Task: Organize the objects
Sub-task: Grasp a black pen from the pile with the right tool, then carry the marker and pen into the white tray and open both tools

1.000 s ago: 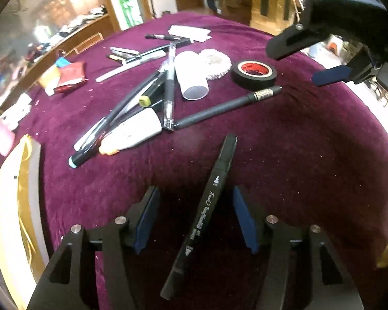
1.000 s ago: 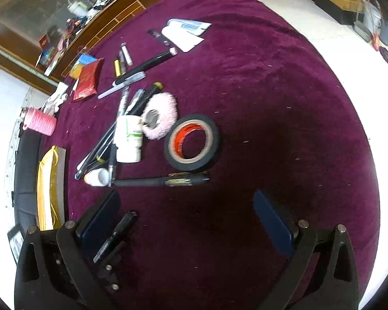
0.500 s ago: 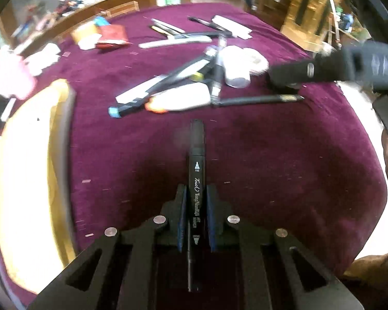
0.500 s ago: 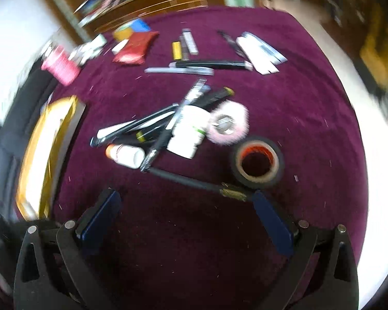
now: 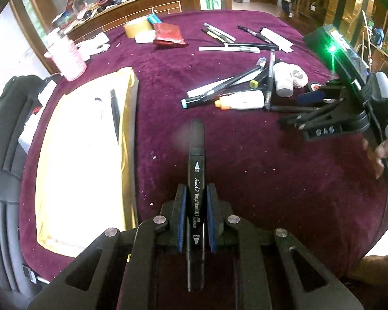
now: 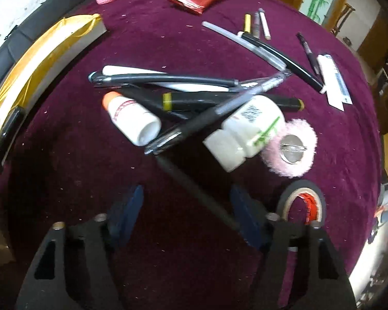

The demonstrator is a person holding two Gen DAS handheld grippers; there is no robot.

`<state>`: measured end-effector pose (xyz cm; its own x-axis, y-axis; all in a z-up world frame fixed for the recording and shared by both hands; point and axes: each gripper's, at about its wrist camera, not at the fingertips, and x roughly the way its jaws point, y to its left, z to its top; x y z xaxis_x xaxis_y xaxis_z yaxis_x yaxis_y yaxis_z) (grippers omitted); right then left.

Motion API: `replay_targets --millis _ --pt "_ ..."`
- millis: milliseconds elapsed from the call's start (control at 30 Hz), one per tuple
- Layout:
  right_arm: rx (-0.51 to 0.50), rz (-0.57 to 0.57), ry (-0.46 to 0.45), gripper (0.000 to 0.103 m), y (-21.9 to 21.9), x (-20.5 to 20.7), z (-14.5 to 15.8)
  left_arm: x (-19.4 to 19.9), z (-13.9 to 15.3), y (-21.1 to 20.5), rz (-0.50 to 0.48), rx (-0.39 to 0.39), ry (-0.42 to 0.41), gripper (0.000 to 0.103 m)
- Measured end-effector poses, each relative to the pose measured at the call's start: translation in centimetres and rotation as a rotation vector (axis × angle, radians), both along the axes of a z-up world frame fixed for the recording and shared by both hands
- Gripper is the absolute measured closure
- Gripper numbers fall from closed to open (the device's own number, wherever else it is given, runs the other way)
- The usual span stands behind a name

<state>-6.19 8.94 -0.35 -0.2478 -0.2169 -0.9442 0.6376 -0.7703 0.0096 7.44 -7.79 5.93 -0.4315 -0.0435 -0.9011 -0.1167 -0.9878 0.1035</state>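
The left gripper point(image 5: 196, 215) is clamped on a black marker point(image 5: 196, 165), held above the purple cloth point(image 5: 245, 160); its barrel reads "Touch TongNianRiJi ART MARKER" (with a "FINE" tip symbol). The right gripper point(image 6: 187, 210) is half open and closing, a dark grey pen point(image 6: 194, 191) lying slantwise between its blue pads point(image 6: 130, 206) on the cloth. Just beyond lies a heap of pens, a white bottle point(image 6: 248, 131) and black tape point(image 6: 304, 202).
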Motion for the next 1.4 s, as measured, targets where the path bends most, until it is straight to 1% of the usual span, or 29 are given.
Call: replay_targets --millis 33,67,100,200,267,433,567,733,767,800,900,1067,1133,1233,1300,1367,1400 --pt "0.003 -0.018 -0.006 0.055 0.2 -0.2 0.3 -0.1 0.0 -0.2 0.007 0.007 -0.002 0.092" --pt "0.004 -0.031 -0.009 0.073 0.4 -0.3 0.5 0.0 0.0 -0.4 0.01 0.012 -0.002 0.092" --pt "0.003 -0.041 -0.02 0.081 0.6 -0.4 0.7 0.0 0.1 -0.5 0.011 0.012 0.0 0.092" --pt "-0.002 -0.084 -0.033 0.093 1.3 0.1 1.1 -0.3 0.2 -0.7 0.01 0.022 0.009 0.092" --pt "-0.024 -0.123 -0.045 0.096 1.8 0.5 1.2 -0.5 0.3 -0.8 0.005 0.028 0.011 0.092" --pt "-0.145 -0.242 -0.084 0.096 4.4 2.2 2.5 -1.0 0.6 -1.1 -0.018 0.047 0.018 0.092" --pt "-0.219 -0.316 -0.093 0.096 5.5 3.2 3.8 -1.4 0.8 -1.7 -0.042 0.067 0.027 0.092" --pt "-0.324 -0.35 -0.086 0.096 4.4 4.2 6.5 -1.8 1.7 -4.1 -0.039 0.104 0.046 0.092" --pt "-0.343 -0.346 -0.077 0.096 3.8 4.6 7.4 -1.9 1.9 -5.1 -0.031 0.119 0.052 0.092" --pt "-0.35 -0.343 -0.071 0.096 2.8 4.3 7.5 -2.0 2.1 -5.9 -0.02 0.13 0.057 0.092" --pt "-0.393 -0.321 -0.05 0.096 0.5 4.9 9.4 -2.6 2.6 -9.3 0.027 0.14 0.076 0.092" --pt "-0.43 -0.274 -0.028 0.096 -4.0 5.1 11.3 -3.5 2.3 -15.0 0.098 0.158 0.076 0.092" --pt "-0.464 -0.257 -0.05 0.096 -5.9 5.0 11.8 -4.1 2.2 -17.1 0.117 0.147 0.077 0.092" --pt "-0.51 -0.221 -0.097 0.096 -9.3 4.3 12.2 -5.3 1.5 -19.6 0.138 0.154 0.069 0.092" --pt "-0.529 -0.199 -0.139 0.095 -11.8 3.7 11.9 -6.4 0.9 -20.8 0.147 0.161 0.062 0.092" --pt "-0.524 -0.184 -0.173 0.095 -14.8 2.9 11.1 -7.5 0.0 -21.7 0.151 0.182 0.048 0.092" --pt "-0.521 -0.181 -0.186 0.095 -15.6 2.7 10.7 -8.1 -0.4 -22.0 0.15 0.193 0.04 0.092"
